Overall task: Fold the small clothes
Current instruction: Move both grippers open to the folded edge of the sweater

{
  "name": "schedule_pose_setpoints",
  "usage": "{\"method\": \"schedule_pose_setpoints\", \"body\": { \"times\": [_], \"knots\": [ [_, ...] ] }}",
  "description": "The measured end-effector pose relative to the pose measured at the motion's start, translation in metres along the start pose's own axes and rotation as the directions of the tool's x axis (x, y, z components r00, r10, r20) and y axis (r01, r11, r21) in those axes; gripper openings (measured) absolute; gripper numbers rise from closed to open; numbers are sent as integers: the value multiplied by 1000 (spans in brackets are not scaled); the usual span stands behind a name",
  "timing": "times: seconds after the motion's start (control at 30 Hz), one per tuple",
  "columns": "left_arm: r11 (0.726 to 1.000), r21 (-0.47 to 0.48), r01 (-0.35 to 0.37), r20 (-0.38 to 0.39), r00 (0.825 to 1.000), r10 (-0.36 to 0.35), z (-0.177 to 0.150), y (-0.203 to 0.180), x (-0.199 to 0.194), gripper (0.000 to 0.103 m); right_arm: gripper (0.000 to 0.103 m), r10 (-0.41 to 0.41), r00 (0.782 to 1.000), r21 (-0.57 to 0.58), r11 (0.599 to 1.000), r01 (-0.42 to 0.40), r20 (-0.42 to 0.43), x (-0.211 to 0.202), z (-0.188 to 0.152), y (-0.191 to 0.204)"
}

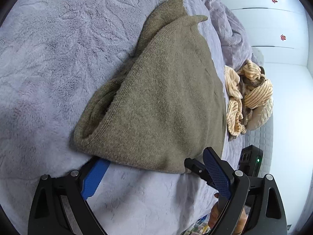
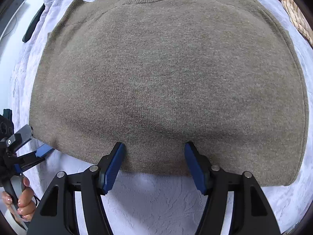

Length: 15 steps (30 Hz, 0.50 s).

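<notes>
While a folded olive-brown knit sweater (image 2: 168, 82) lies flat on the bed's pale lilac fleece blanket (image 1: 49, 58), we see both handheld tools working at its near hem. From the right wrist view, the right tool (image 2: 154, 156) stands wide open, its two blue-padded fingers (image 2: 112, 166) resting at the garment's near edge with knit fabric spanning the gap between them; we see nothing pinched between them. From the left wrist view, the left tool (image 1: 154, 166) is likewise spread wide: one blue finger runs under the sweater's near left corner, its tip hidden by the fabric, while the other stands just beside the near right corner, clear of the cloth. We cannot tell whether the hidden tip touches the knit. The right wrist view also catches the left tool at the frame's left edge, held by a hand (image 2: 23, 201) with painted nails, a blue finger at the sweater's corner. Beyond the sweater, near the bed's far side, a crumpled cream garment with dark stripes (image 1: 248, 98) lies in a heap, apart from the sweater. White cupboard doors (image 1: 273, 19) close the background.
</notes>
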<state>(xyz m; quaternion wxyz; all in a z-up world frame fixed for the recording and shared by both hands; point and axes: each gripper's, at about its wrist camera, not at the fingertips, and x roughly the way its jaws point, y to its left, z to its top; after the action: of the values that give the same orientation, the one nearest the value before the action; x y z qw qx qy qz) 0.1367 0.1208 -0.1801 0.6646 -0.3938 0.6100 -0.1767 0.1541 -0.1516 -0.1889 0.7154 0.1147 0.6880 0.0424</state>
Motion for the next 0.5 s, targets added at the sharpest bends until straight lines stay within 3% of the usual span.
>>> {"method": "schedule_pose_setpoints", "body": {
  "times": [0.13, 0.27, 0.37, 0.5],
  "knots": [
    [1000, 6, -8, 41, 999, 8, -2, -16, 2, 94, 69, 22, 1000, 9, 1000, -22, 9, 2, -2, -2],
    [990, 137, 32, 80, 996, -43, -3, -59, -3, 94, 69, 28, 1000, 12, 1000, -28, 12, 5, -2, -6],
    [985, 167, -39, 95, 995, 23, 6, -67, 9, 94, 69, 33, 999, 15, 999, -33, 14, 8, -3, 0],
    [992, 72, -108, 95, 990, 101, 19, -37, 20, 93, 69, 41, 999, 9, 999, -42, 15, -6, -4, -14]
  ]
}}
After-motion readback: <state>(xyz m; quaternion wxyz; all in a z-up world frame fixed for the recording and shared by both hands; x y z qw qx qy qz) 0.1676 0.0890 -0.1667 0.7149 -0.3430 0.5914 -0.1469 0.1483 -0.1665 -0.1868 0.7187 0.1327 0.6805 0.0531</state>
